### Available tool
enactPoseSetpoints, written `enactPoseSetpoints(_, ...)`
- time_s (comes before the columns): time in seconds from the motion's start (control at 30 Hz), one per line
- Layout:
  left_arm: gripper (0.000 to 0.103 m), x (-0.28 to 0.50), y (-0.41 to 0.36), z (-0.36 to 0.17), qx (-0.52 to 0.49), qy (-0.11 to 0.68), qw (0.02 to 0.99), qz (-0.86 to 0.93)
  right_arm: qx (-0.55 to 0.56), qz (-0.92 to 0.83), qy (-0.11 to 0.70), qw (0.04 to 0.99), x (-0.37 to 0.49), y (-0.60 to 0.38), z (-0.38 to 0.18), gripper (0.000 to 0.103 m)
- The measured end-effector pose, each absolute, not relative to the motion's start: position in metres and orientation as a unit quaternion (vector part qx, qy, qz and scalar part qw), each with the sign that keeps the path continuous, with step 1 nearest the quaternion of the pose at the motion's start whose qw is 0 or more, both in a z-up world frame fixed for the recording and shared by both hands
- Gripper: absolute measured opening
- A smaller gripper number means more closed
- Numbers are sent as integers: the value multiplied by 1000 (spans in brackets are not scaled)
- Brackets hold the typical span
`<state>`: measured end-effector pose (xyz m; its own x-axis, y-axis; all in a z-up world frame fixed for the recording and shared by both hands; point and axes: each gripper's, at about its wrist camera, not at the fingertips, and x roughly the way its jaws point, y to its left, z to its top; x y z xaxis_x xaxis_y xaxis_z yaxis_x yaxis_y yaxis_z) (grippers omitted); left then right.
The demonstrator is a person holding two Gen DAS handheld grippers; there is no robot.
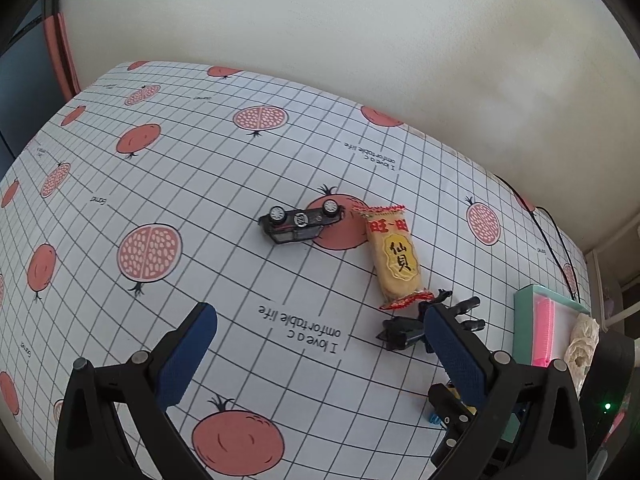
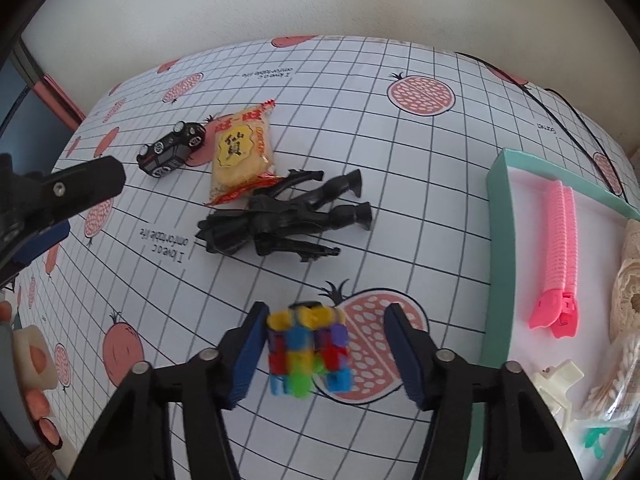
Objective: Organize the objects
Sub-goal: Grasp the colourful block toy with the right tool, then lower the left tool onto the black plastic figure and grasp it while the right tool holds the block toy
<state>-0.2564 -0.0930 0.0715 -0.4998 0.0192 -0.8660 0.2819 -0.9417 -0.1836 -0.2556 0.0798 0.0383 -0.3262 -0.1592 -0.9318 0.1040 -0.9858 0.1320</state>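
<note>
My right gripper (image 2: 326, 350) is open, its blue pads on either side of a multicoloured block cube (image 2: 306, 352) on the table; the left pad is close to or touching it, the right pad apart. A black action figure (image 2: 280, 220) lies beyond it, beside a yellow rice cracker packet (image 2: 240, 152) and an overturned black toy car (image 2: 170, 154). My left gripper (image 1: 320, 354) is open and empty above the cloth. The car (image 1: 300, 222), the packet (image 1: 396, 258) and the figure (image 1: 408, 328) also show in the left wrist view.
A teal box (image 2: 498, 264) at the right holds a pink zipper-like item (image 2: 560, 256), lace and small white items. It also shows in the left wrist view (image 1: 524, 320). A black cable (image 2: 560, 100) runs along the far right edge. The wall is behind the table.
</note>
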Motion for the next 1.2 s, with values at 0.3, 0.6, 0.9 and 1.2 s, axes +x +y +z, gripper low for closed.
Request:
enactPoseSetpoints(0.3,103,-268,-63,60,495,135,45,-857,583,-807,-33,82,-248,100,40,41)
enactPoseSetpoints(0.6,103,-284,-40,43,507,124,32,-852,570,-816,-51,88,-241,125,58,41)
enactPoseSetpoints(0.9,103,-294,-37,31,499,146,41,-853,549,-828,-69,86,-244,140,76,41)
enactPoseSetpoints(1.2,83,-298,-31,27,485,144,44,-861,549,-828,-76,86,-249,145,74,41)
